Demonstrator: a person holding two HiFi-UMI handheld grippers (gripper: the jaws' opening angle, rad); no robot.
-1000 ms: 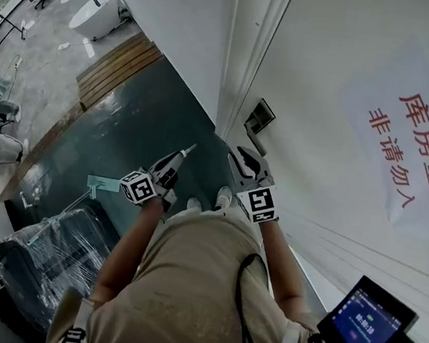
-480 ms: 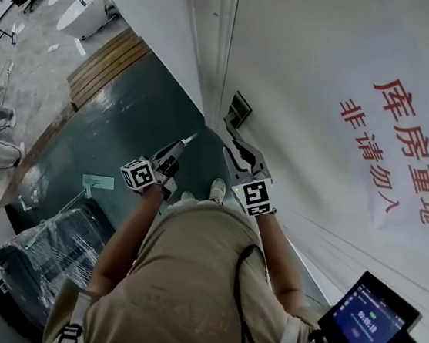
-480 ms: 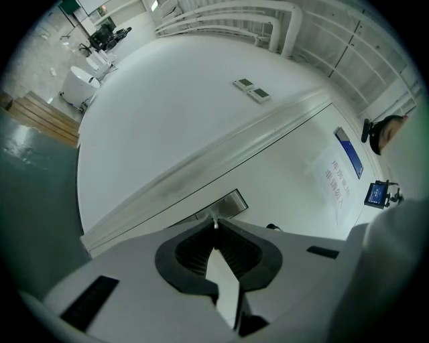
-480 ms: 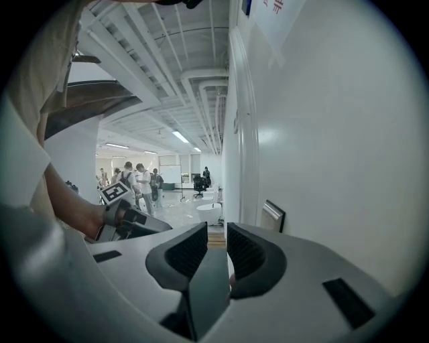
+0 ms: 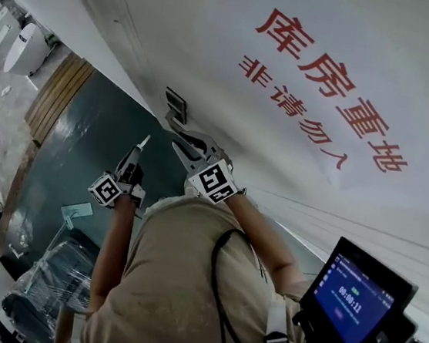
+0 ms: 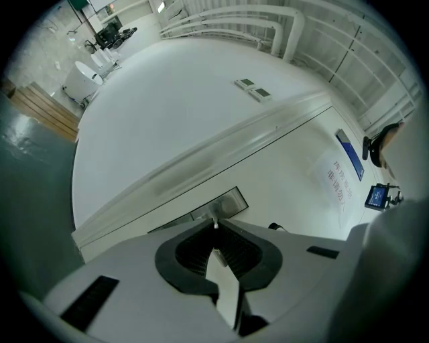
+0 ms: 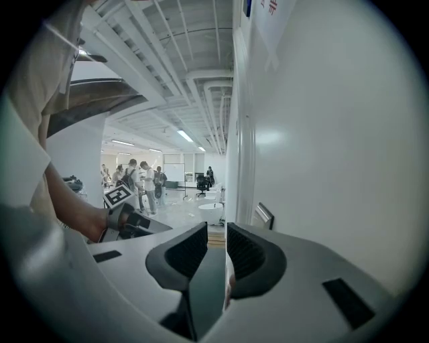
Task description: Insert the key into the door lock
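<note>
The lock plate (image 5: 177,106) sits on the white door (image 5: 240,22), near the door's edge. In the left gripper view, my left gripper (image 6: 214,226) is shut on a small metal key (image 6: 214,222). The key tip pointing at the lock plate (image 6: 221,204) is close but apart from it. In the head view, the left gripper (image 5: 138,150) is held left of and below the lock. My right gripper (image 5: 185,141) hangs just under the lock, against the door. Its jaws stand a narrow gap apart with nothing between them (image 7: 226,244); the lock plate (image 7: 263,214) is just ahead.
A paper sign with red characters (image 5: 325,91) is stuck on the door. A tablet screen (image 5: 355,291) hangs at lower right. A plastic-wrapped bundle (image 5: 53,283) lies on the dark green floor (image 5: 69,157). Beyond lie a wooden step (image 5: 57,93) and distant people (image 7: 144,179).
Both grippers have moved closer to the lock plate, the right one ending just beneath it. The head view has swung, so the door and its sign fill more of the picture.
</note>
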